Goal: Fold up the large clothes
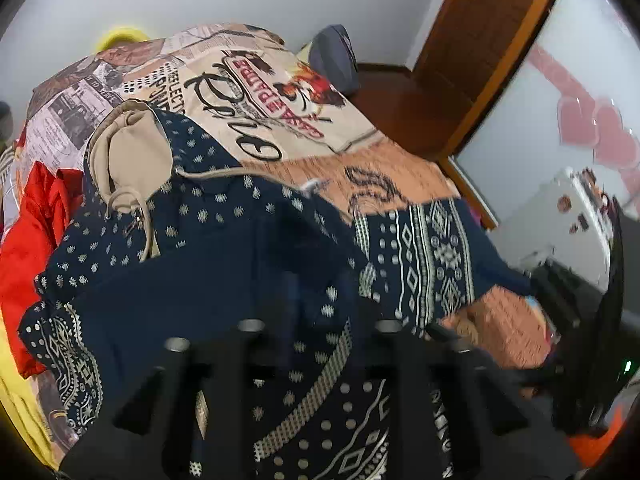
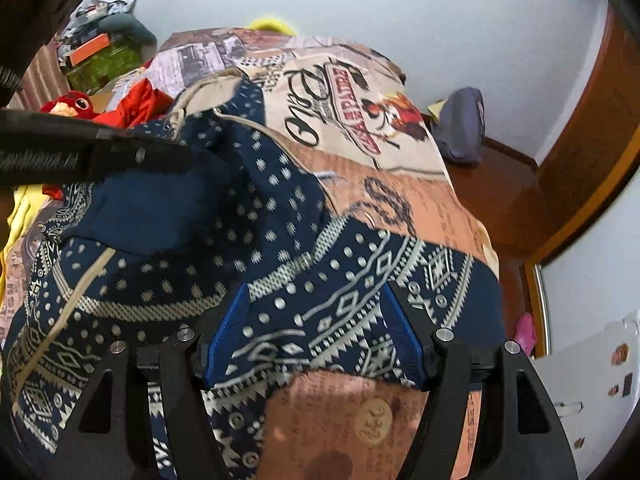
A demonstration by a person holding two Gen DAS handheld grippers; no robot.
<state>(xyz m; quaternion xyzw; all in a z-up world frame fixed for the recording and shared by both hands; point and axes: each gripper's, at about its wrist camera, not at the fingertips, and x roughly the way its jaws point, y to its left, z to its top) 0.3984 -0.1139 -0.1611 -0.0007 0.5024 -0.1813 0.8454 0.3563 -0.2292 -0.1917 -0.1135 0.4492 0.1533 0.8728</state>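
Navy patterned hoodie spread on printed bedspread, right tool wide above its hem, left tool blurred, opening unclear, red garment beside.

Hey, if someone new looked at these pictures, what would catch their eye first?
The navy hoodie with white geometric patterns, sprawled across the printed bedspread in the middle. Next, the bright red garment bunched at the bed's left edge, beside the hoodie's beige-lined hood.
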